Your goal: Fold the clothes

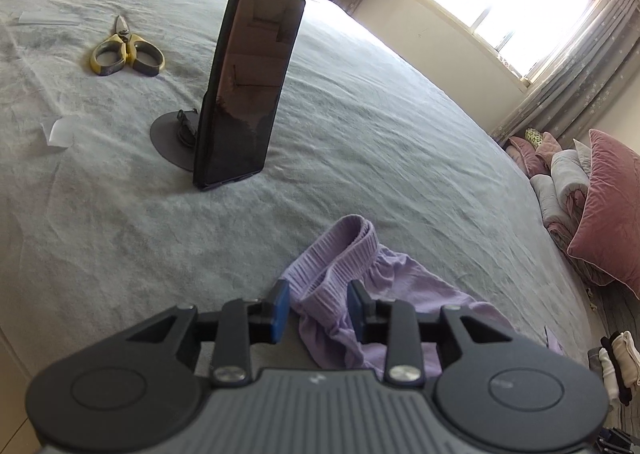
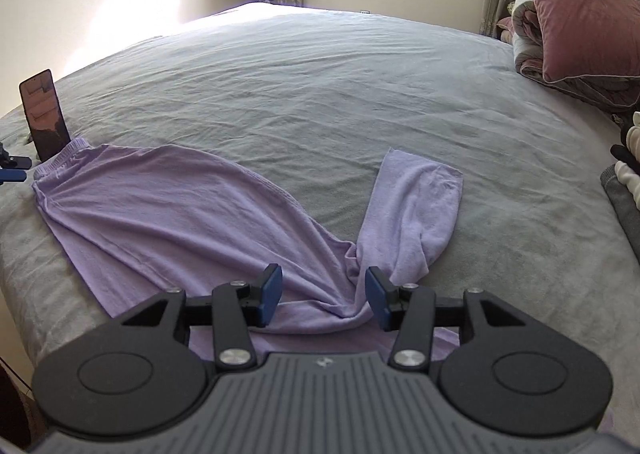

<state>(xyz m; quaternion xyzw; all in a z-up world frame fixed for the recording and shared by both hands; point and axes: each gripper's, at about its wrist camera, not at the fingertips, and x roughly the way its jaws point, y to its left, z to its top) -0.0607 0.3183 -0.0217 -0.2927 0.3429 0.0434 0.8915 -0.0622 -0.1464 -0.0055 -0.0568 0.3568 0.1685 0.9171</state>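
Lilac trousers (image 2: 180, 205) lie flat across the grey bed (image 2: 320, 85), ribbed waistband (image 1: 340, 250) bunched at one end, a leg (image 2: 416, 209) angled away.

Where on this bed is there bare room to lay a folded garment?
Free: the wide grey bedspread beyond the purple pants, toward the window wall. Crowded: the left side, with phone on stand and scissors; the right edge, by the pink pillow.
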